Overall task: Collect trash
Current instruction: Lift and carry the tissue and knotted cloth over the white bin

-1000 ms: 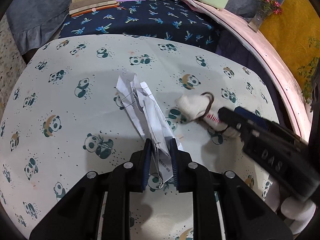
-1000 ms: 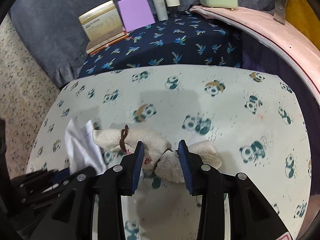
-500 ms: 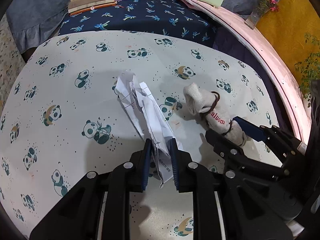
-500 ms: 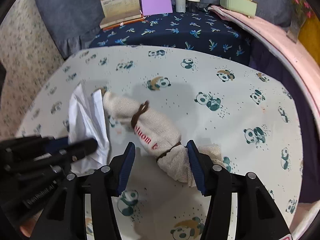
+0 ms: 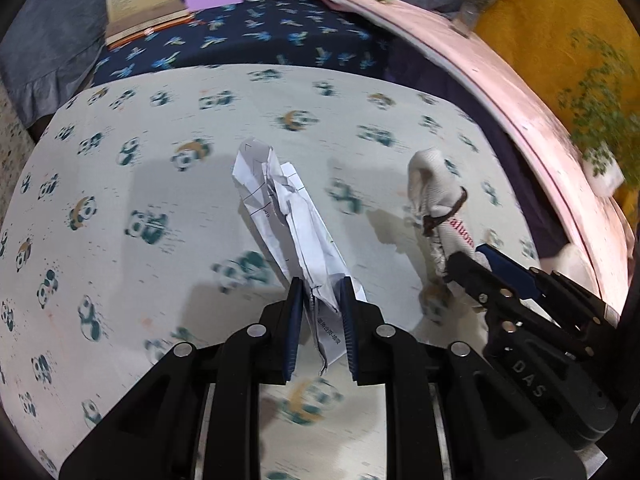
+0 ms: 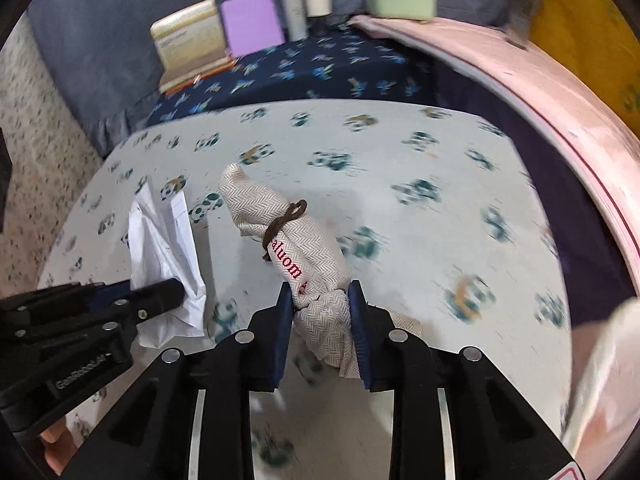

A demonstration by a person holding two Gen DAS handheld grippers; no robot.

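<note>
The left gripper (image 5: 319, 312) holds the crumpled paper (image 5: 280, 216), which sticks out long past its fingers. The right gripper (image 6: 320, 308) is closing on the cloth bundle (image 6: 296, 240). Both things hang side by side above the panda cloth (image 6: 440, 184).

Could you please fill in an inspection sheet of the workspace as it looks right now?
Surface: panda-print cloth, no loose items seen on it.
Job's things: crumpled white paper; cloth pouch tied with brown cord.
Clutter: nothing seen.
Grippers: left gripper shut on the paper; right gripper jaws closing, pads against the pouch.
Cables: nothing seen.
Surroundings: books, purple folder, two tubes, green box, flower vase behind.
</note>
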